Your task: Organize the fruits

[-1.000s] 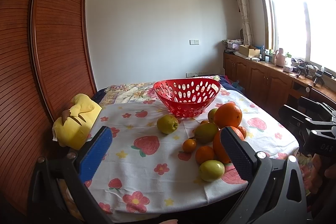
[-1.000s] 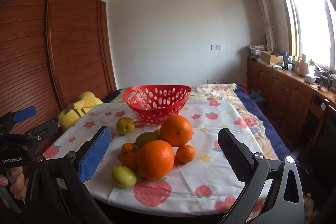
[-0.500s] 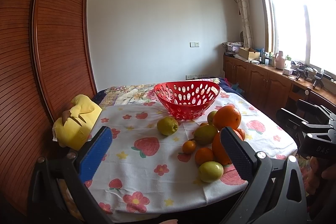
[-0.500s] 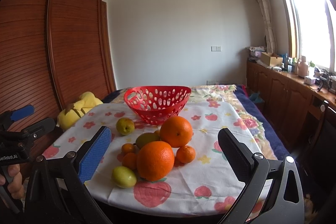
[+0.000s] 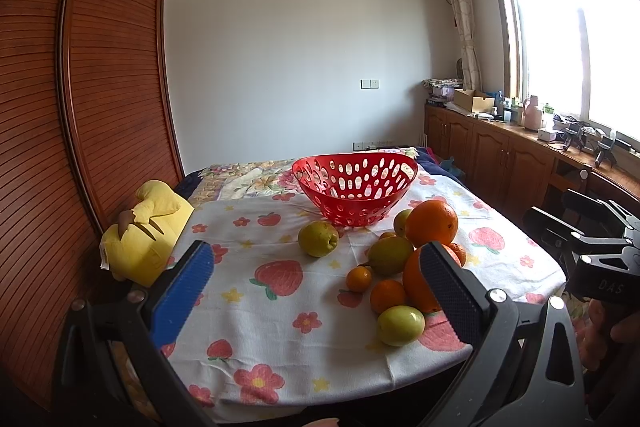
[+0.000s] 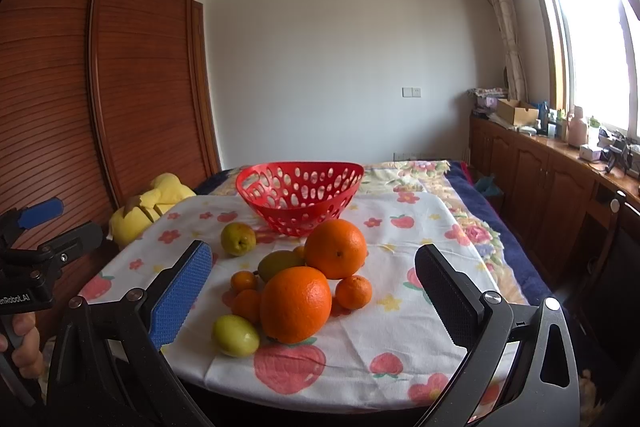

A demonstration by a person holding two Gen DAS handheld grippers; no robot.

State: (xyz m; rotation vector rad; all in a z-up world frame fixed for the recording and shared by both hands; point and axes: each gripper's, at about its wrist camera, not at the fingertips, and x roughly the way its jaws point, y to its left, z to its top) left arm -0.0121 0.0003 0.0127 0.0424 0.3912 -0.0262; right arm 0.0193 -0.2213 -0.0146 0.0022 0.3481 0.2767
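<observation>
A red perforated basket (image 5: 355,187) (image 6: 299,193) stands empty at the far side of a table with a strawberry-print cloth (image 5: 280,311) (image 6: 400,311). In front of it lies a cluster of fruit: two large oranges (image 6: 296,303) (image 6: 336,247) (image 5: 431,223), several small tangerines (image 6: 353,291) (image 5: 358,279), and green-yellow fruits (image 6: 235,335) (image 6: 238,238) (image 5: 401,320) (image 5: 318,238). My left gripper (image 5: 316,291) is open and empty, short of the table's near edge. My right gripper (image 6: 314,291) is open and empty, facing the fruit cluster.
A yellow plush toy (image 5: 144,231) (image 6: 154,203) lies at the table's left edge against a wooden slatted wardrobe (image 5: 80,107). A wooden counter with clutter (image 5: 520,147) runs under the window on the right. The right gripper shows at the left wrist view's right edge (image 5: 592,251).
Both grippers have barely shifted; the views have drifted slightly. The fruits and basket have not moved.
</observation>
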